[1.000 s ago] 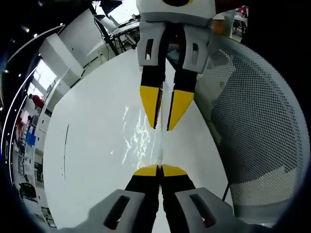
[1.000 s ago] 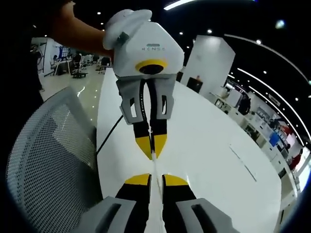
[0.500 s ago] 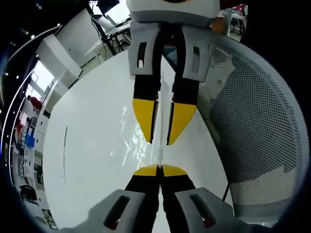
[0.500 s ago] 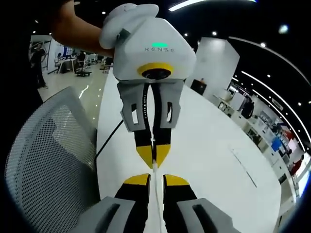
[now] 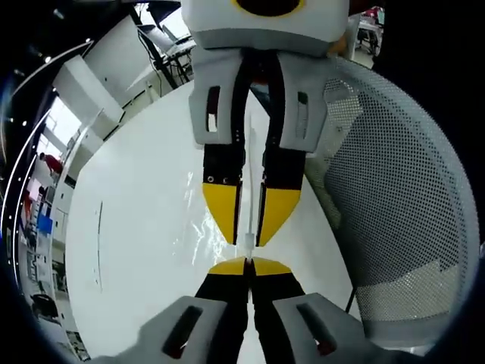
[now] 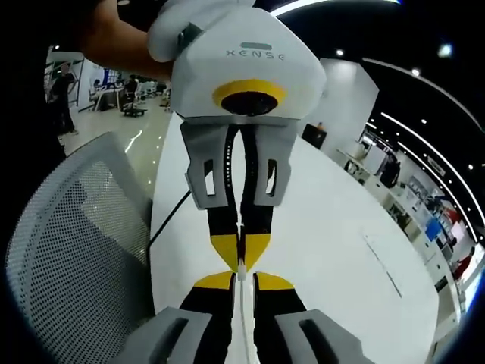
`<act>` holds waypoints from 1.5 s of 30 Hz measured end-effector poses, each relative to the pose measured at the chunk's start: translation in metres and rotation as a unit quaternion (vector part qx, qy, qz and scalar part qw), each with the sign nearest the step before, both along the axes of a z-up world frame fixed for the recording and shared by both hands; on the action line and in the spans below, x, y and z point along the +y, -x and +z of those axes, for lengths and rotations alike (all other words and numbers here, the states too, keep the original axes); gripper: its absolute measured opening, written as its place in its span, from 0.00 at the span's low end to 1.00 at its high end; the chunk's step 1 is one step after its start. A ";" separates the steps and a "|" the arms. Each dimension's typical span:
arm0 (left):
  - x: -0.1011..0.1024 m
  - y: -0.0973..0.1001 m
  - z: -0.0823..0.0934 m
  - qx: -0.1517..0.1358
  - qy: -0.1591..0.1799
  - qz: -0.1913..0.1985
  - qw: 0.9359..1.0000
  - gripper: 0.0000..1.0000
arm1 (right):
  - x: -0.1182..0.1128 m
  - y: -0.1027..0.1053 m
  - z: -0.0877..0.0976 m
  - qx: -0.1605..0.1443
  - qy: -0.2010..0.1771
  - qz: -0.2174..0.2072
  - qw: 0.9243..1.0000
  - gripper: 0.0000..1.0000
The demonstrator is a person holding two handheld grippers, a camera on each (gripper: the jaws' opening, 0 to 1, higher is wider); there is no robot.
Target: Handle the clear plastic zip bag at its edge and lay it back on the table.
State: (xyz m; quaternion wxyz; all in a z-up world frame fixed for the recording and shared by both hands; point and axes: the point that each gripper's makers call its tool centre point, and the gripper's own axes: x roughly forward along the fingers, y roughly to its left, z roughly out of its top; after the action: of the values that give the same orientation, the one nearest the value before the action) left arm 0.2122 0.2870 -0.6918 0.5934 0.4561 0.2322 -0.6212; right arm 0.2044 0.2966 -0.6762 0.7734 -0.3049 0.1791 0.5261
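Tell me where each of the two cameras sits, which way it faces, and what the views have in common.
Left gripper view: rides on the left gripper, looking along its shut jaws at the facing right gripper; the clear plastic zip bag hangs between them over the white table, a mesh chair to the right.
Right gripper view: rides on the right gripper, looking back at the left gripper and the hand holding it.
Shared: both grippers nearly tip to tip, the bag's edge, table and chair.
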 end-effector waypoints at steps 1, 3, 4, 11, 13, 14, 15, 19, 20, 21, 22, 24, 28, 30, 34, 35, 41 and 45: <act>0.000 0.000 0.000 0.000 0.000 -0.001 1.000 0.00 | 0.000 0.000 0.000 0.000 0.001 0.000 1.000 0.04; 0.000 0.000 0.000 0.001 -0.001 -0.002 1.000 0.00 | 0.001 0.000 -0.002 -0.001 0.004 0.001 1.000 0.04; -0.001 0.001 0.000 0.002 -0.001 -0.003 1.000 0.00 | 0.000 0.000 -0.002 -0.001 0.006 0.001 1.000 0.04; -0.002 0.003 0.000 0.005 -0.001 -0.006 1.000 0.00 | 0.001 0.001 -0.005 0.000 0.009 0.001 1.000 0.02; -0.003 0.003 0.001 0.006 0.000 -0.005 1.000 0.00 | 0.002 0.001 -0.005 0.000 0.009 0.002 1.000 0.01; -0.003 0.003 0.001 0.007 0.001 -0.004 1.000 0.00 | 0.002 0.001 -0.006 -0.001 0.010 0.003 1.000 0.01; -0.003 0.003 0.001 0.007 0.002 -0.004 1.000 0.00 | 0.002 0.001 -0.006 -0.001 0.011 0.004 1.000 0.00; -0.003 0.002 0.000 0.011 0.001 -0.001 1.000 0.00 | 0.003 0.001 -0.006 -0.005 0.014 0.006 1.000 0.00; -0.003 0.003 0.000 0.013 0.000 0.000 1.000 0.00 | 0.003 0.001 -0.006 -0.006 0.015 0.007 1.000 0.00; -0.003 0.003 0.000 0.014 0.000 0.000 1.000 0.00 | 0.003 0.001 -0.006 -0.008 0.016 0.009 1.000 0.00; -0.002 0.003 0.000 0.014 -0.001 0.000 1.000 0.00 | 0.003 0.002 -0.007 -0.009 0.017 0.009 1.000 0.00; -0.002 0.003 -0.001 0.014 -0.003 -0.001 1.000 0.00 | 0.003 0.002 -0.007 -0.008 0.018 0.009 1.000 0.00; -0.002 0.005 -0.002 0.022 -0.006 0.003 1.000 0.00 | 0.004 0.003 -0.009 -0.003 0.018 0.009 1.000 0.00; -0.001 0.005 -0.003 0.023 -0.006 0.003 1.000 0.00 | 0.004 0.004 -0.010 -0.003 0.018 0.011 1.000 0.00; -0.001 0.006 -0.003 0.024 -0.007 0.004 1.000 0.00 | 0.004 0.004 -0.010 -0.001 0.017 0.011 1.000 0.00; -0.001 0.006 -0.003 0.025 -0.007 0.004 1.000 0.00 | 0.004 0.004 -0.011 -0.001 0.017 0.011 1.000 0.00; 0.003 0.006 -0.005 0.028 -0.007 0.013 0.999 0.00 | 0.007 0.004 -0.012 0.001 0.016 0.013 1.000 0.00; 0.004 0.007 -0.006 0.032 -0.005 0.015 0.999 0.00 | 0.009 0.006 -0.013 0.005 0.015 0.012 1.000 0.00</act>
State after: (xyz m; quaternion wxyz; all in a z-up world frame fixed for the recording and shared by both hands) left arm 0.2050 0.2912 -0.6982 0.5928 0.4353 0.2608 -0.6253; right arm 0.1988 0.3052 -0.6889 0.7614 -0.3163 0.1871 0.5341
